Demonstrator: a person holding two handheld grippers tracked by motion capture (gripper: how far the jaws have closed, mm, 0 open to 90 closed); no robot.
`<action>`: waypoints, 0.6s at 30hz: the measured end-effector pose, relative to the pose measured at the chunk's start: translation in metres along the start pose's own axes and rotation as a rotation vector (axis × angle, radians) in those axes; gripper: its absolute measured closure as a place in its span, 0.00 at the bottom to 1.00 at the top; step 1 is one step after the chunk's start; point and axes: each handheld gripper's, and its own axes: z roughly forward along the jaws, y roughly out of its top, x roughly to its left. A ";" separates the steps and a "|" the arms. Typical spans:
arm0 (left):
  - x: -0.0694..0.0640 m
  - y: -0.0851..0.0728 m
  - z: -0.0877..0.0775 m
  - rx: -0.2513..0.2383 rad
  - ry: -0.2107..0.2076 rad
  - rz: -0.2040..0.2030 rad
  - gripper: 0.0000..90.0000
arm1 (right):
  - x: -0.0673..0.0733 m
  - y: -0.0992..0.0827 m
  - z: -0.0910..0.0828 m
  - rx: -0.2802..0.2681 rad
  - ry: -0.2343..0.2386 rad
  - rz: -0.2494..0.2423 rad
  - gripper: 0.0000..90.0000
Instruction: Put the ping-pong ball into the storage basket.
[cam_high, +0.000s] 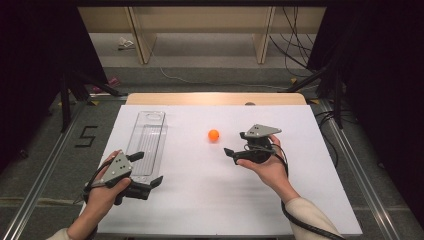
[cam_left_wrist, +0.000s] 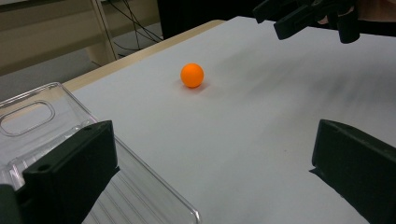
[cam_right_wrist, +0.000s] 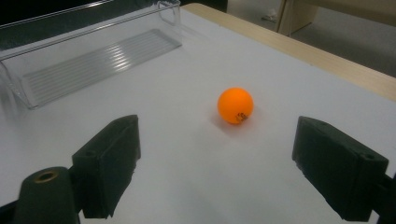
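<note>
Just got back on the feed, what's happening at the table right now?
A person holds a gripper in each hand over the white table. The right gripper, jaws open, points at the orange ball just ahead of it, not touching it. The left gripper, also open, sits beside the near end of the empty clear tray.

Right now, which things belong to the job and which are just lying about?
In the job: ball, clear tray, right gripper open near the ball, left gripper open by the tray.
Lying about: floor cables, litter.
</note>
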 end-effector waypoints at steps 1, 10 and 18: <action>0.000 0.000 0.000 0.001 0.001 0.000 0.00 | 0.000 0.000 0.001 0.001 0.000 0.002 0.18; 0.000 0.000 0.000 0.000 0.000 0.002 0.00 | -0.002 0.003 0.009 0.005 0.002 0.000 0.18; 0.000 0.000 0.000 -0.001 0.000 0.002 0.00 | -0.003 0.006 0.017 0.011 0.002 0.002 0.18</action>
